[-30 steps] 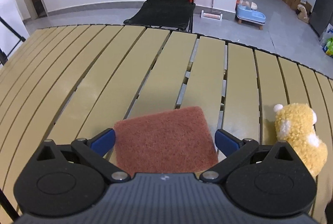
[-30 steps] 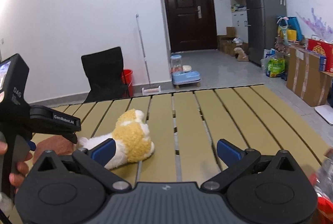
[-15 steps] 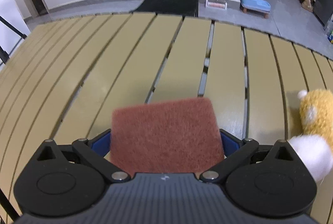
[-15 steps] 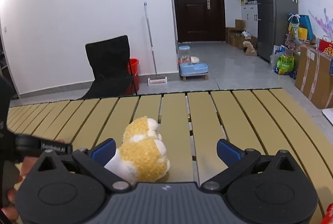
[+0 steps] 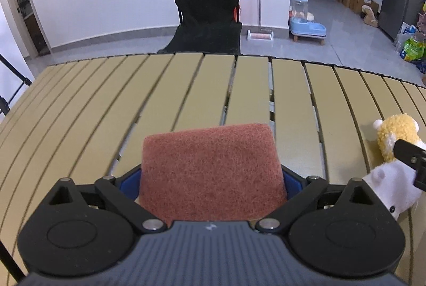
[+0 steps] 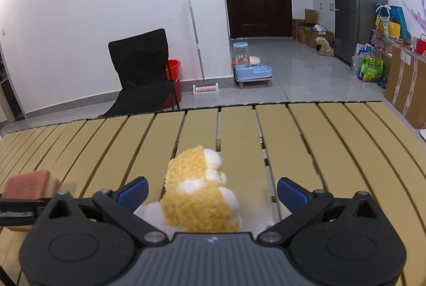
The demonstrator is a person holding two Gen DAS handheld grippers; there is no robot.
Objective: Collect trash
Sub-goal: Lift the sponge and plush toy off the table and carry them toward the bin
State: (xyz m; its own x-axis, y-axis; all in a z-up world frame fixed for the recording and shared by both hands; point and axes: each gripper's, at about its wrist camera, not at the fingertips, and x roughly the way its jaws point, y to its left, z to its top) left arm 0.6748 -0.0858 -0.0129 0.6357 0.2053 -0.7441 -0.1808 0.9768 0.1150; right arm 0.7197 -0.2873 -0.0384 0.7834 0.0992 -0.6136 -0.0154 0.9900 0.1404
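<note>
Slatted table [image 5: 186, 89] underlies both tools: the left gripper [image 5: 211, 181], now clamped on the lifted scouring pad [image 5: 210, 166], has its item, while the right gripper [image 6: 211, 191] has moved in, spread, around the plush toy [image 6: 198, 191].

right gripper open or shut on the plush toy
Open: the right gripper has blue fingers spread wide either side of the plush toy, gaps showing.

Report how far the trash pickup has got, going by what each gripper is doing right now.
Done: nothing shows as collected, and no bin is in view. In hand: the left gripper has its jaws against both sides of the reddish scrub pad, which looks lifted off the slatted table. Left: the right gripper is open around the yellow plush toy and has not closed on it.
</note>
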